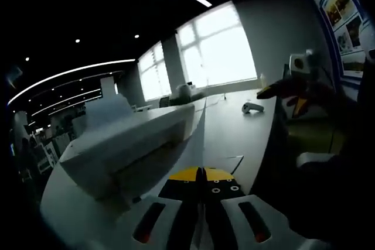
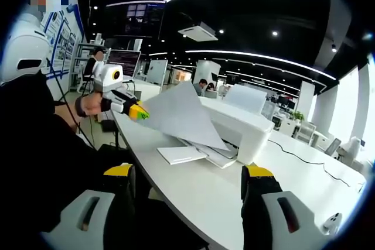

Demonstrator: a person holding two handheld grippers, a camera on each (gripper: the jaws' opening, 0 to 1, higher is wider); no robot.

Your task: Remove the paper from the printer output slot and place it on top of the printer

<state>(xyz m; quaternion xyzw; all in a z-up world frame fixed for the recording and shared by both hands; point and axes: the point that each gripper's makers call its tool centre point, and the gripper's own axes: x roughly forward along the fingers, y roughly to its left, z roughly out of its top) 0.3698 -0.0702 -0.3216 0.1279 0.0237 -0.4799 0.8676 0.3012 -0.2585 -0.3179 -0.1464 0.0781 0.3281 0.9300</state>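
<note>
Right gripper view, going left to right: the left gripper (image 2: 137,111) comes in from the left side, held in the person's hand (image 2: 88,105), and its yellow tips are pinching the near corner of the paper (image 2: 179,115). The sheet is clear of the output slot and hangs in the air, just in front of and partly over the printer (image 2: 249,127). Its long axis runs from the pinched corner on the left, down and to the right, toward the printer's front tray (image 2: 214,155), where a few more sheets look to be lying. Another loose sheet (image 2: 181,154) sits flat on the table (image 2: 193,194) just beside that tray. The right gripper (image 2: 190,180) has its jaws spread wide with nothing between them, hanging back well apart from the paper.

In the left gripper view, the left gripper (image 1: 202,175) has its tips pressed together; the paper edge there is too thin and dark to make out. The printer (image 1: 126,144) sits just left of the tips.

So the left one is clearly the nearer hand and does the work. The printer's flat top lies beyond and to the right of the sheet, so the next move probably means carrying the paper that way and laying it flat.
</note>
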